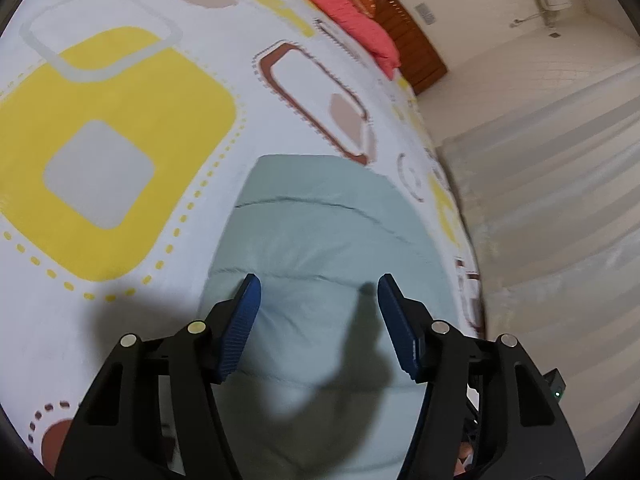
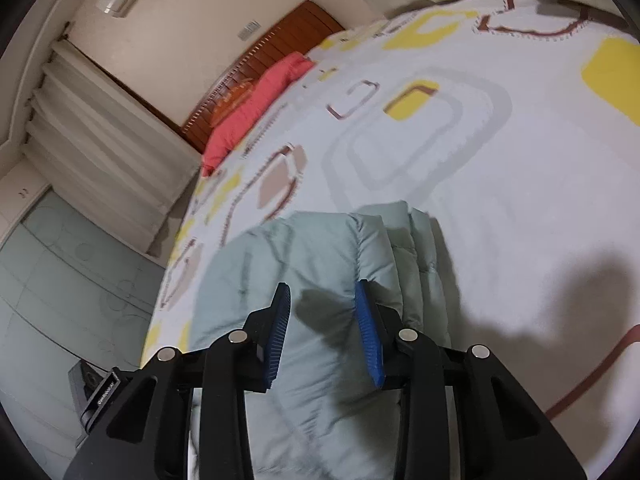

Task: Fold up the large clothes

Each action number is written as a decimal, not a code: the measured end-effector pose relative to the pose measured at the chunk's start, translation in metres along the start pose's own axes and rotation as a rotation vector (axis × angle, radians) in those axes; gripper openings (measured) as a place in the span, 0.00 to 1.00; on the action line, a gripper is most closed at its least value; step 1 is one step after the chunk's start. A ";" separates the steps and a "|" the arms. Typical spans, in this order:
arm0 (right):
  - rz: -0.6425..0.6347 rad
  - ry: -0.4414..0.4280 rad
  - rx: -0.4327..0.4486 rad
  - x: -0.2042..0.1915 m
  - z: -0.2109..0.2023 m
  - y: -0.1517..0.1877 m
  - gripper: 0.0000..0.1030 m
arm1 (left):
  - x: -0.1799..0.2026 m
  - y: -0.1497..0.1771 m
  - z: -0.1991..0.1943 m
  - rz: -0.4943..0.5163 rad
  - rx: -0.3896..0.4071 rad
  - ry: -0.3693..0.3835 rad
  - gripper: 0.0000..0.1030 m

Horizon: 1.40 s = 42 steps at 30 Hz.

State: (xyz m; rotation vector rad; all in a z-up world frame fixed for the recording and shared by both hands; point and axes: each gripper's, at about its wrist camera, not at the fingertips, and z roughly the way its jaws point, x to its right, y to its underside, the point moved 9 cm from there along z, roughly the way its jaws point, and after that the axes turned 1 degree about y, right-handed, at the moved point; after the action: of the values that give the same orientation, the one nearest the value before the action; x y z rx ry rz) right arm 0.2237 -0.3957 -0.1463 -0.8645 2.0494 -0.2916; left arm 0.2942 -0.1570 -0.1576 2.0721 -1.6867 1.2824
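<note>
A pale green padded jacket [image 1: 320, 248] lies folded into a thick bundle near the edge of the bed, its stacked layers showing along the right side of the jacket [image 2: 320, 264] in the right wrist view. My left gripper [image 1: 318, 286] hovers above the bundle, open, with nothing between its blue pads. My right gripper [image 2: 322, 294] also hangs over the bundle with its jaws narrower but apart; no cloth sits between them. Both grippers cast shadows on the jacket.
The bed sheet [image 1: 132, 92] is white with yellow, grey and brown squares. A pink pillow [image 1: 340, 4] and a wooden headboard [image 1: 404, 32] lie at the far end. Pale curtains [image 1: 560, 184] hang past the bed's edge, and a tiled floor [image 2: 72, 280] lies below it.
</note>
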 end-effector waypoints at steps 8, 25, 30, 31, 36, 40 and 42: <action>0.044 0.036 -0.037 0.030 0.026 0.018 0.28 | -0.023 0.005 0.021 0.009 -0.004 -0.053 0.62; -0.004 0.079 0.002 0.032 0.033 0.022 0.24 | -0.024 0.007 0.035 0.099 0.030 -0.099 0.62; -0.004 0.079 0.009 0.032 0.033 0.022 0.24 | -0.024 0.008 0.035 0.109 0.039 -0.103 0.62; -0.004 0.078 0.010 0.033 0.033 0.022 0.24 | -0.024 0.008 0.035 0.110 0.041 -0.104 0.62; -0.002 0.078 0.015 0.034 0.031 0.021 0.24 | -0.022 0.008 0.035 0.115 0.041 -0.108 0.62; 0.004 0.079 0.019 0.032 0.025 0.021 0.27 | -0.020 0.007 0.033 0.128 0.037 -0.123 0.63; 0.020 0.069 0.013 0.031 0.019 0.020 0.29 | -0.021 0.006 0.031 0.108 0.018 -0.099 0.63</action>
State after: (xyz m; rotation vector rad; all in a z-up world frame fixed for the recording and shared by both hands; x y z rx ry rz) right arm 0.2180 -0.3999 -0.1874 -0.8365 2.1162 -0.3270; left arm 0.3047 -0.1633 -0.1933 2.1136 -1.8594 1.2490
